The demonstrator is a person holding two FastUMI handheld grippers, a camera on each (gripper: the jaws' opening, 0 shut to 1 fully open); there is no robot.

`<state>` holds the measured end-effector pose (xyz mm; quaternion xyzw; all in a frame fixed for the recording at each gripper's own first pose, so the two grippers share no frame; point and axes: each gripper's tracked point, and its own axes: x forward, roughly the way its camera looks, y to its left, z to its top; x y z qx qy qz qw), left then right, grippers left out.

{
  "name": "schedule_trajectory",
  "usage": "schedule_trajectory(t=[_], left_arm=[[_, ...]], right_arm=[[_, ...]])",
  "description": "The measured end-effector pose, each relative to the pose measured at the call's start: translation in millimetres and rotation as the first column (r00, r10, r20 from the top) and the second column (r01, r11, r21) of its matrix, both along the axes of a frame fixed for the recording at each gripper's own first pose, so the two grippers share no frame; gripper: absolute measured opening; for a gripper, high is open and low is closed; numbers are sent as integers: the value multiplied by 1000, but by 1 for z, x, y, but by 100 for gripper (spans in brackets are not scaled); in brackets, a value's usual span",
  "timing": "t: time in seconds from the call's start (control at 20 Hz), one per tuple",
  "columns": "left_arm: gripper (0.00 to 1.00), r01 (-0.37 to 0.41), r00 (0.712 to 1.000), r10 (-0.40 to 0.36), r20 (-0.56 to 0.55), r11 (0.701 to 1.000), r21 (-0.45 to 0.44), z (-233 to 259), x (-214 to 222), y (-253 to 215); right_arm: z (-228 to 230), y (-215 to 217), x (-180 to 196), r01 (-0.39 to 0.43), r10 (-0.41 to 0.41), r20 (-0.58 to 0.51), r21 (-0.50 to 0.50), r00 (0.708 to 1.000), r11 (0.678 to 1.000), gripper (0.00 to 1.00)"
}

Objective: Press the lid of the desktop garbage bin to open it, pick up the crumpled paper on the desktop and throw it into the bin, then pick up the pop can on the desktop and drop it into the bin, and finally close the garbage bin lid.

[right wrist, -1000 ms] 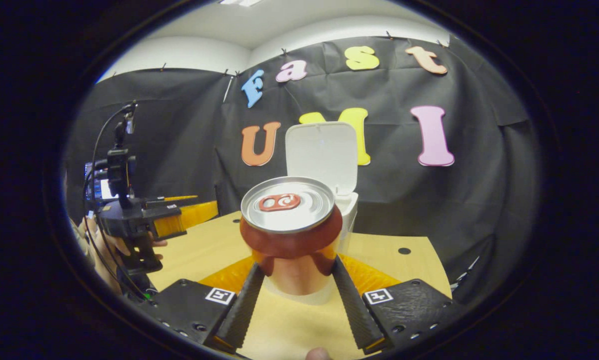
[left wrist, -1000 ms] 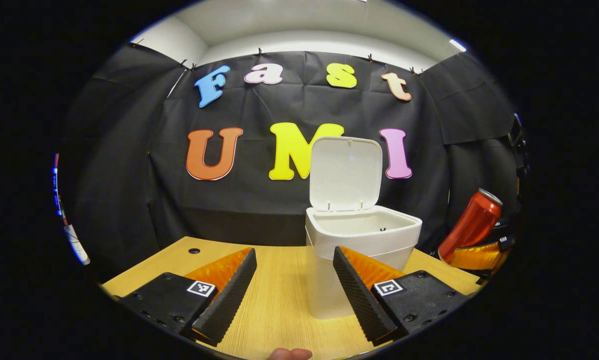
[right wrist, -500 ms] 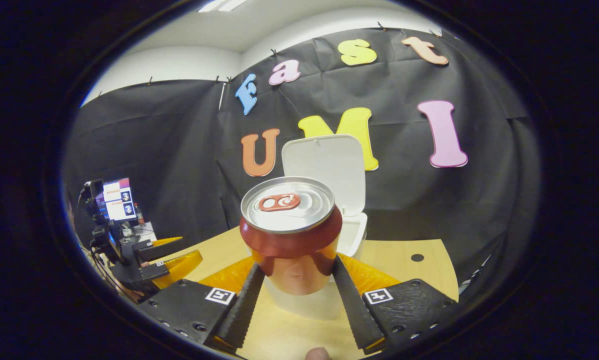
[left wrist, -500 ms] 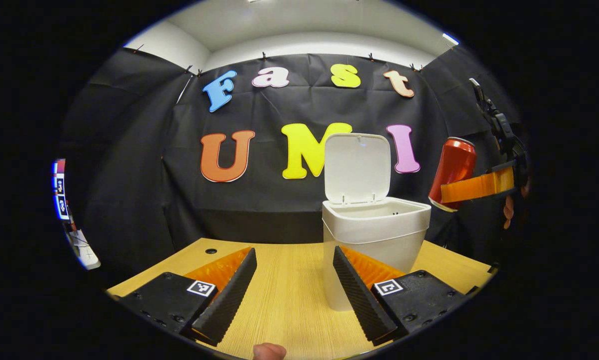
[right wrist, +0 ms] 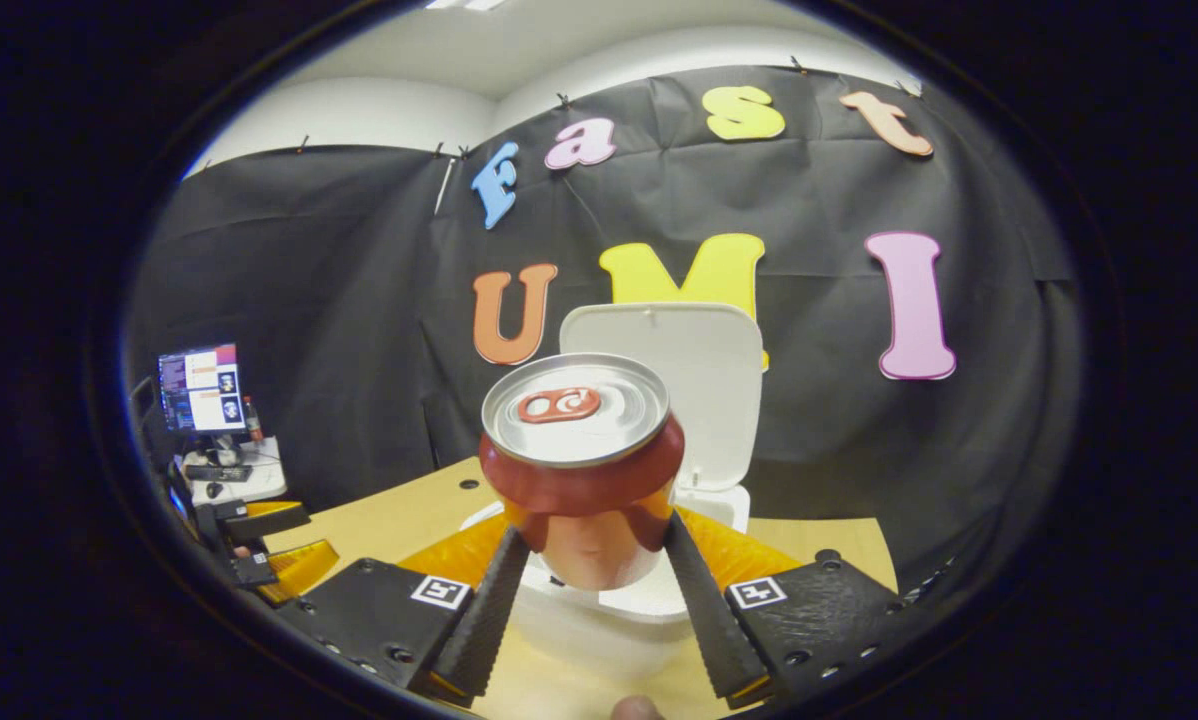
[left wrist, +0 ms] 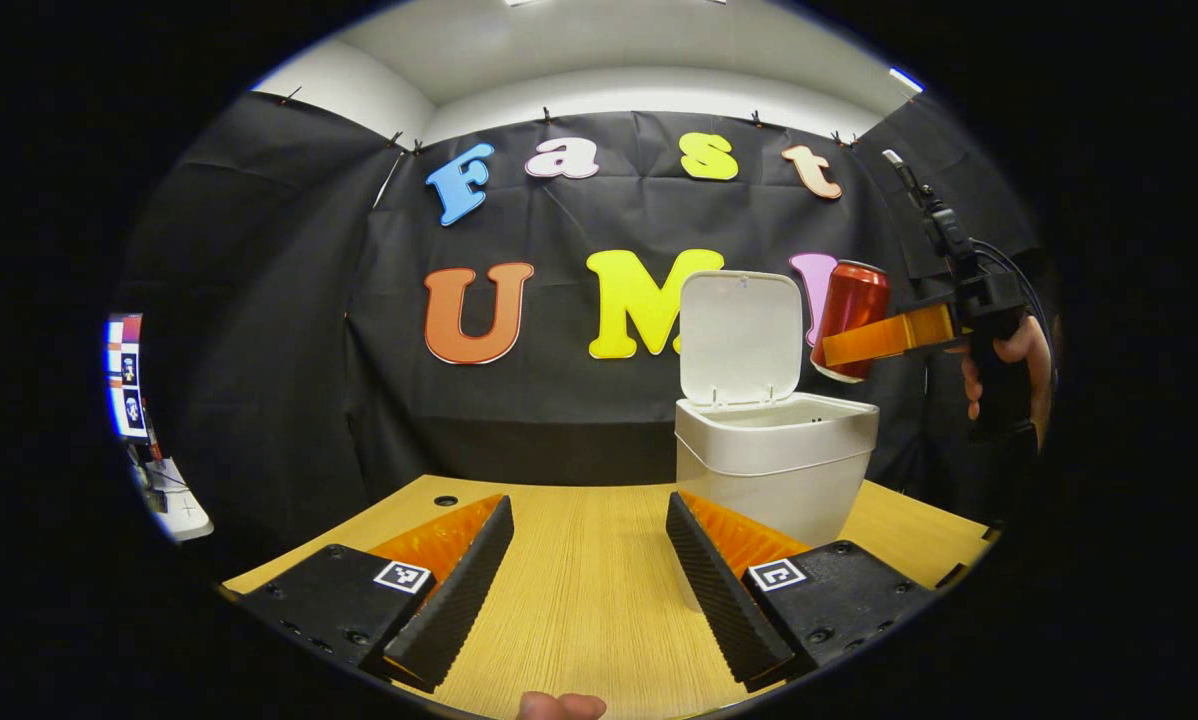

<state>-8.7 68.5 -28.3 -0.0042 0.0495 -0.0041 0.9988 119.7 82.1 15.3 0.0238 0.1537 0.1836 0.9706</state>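
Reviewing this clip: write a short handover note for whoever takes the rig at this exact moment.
Right gripper: shut on the pop can, held in the air above and just right of the bin in the left gripper view.
Left gripper: open, holding nothing, low over the desk in front of the bin.
Lid: open, standing upright.
Crumpled paper: I see none on the desk; whether it is in the bin cannot be told.
Done: lid opened, can picked up.
Left: bring the can over the opening, release it, then close the lid.
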Motion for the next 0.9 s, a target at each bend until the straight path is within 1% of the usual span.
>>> schedule_trajectory(t=[0.15,0.35,0.45,0.7,0.9], left_arm=[[99,0,1000,0,1,1000,-4,-1,1,5],[99,-17,1000,17,-12,1000,-19,-9,-4,16],[99,-21,1000,20,-12,1000,-23,-11,-3,20],[99,-13,1000,13,-11,999,-30,-9,2,19],[99,0,1000,0,-3,1000,-30,-7,0,15]], right_arm=[[-4,0,20,30,-30,9,-54,1000,998,78],[-8,9,33,37,-38,-10,-61,999,997,79],[-13,8,38,48,-49,-9,-86,999,995,78],[-14,2,51,92,-94,-13,-76,996,993,81],[-16,1,54,108,-110,-25,-61,994,992,82]])
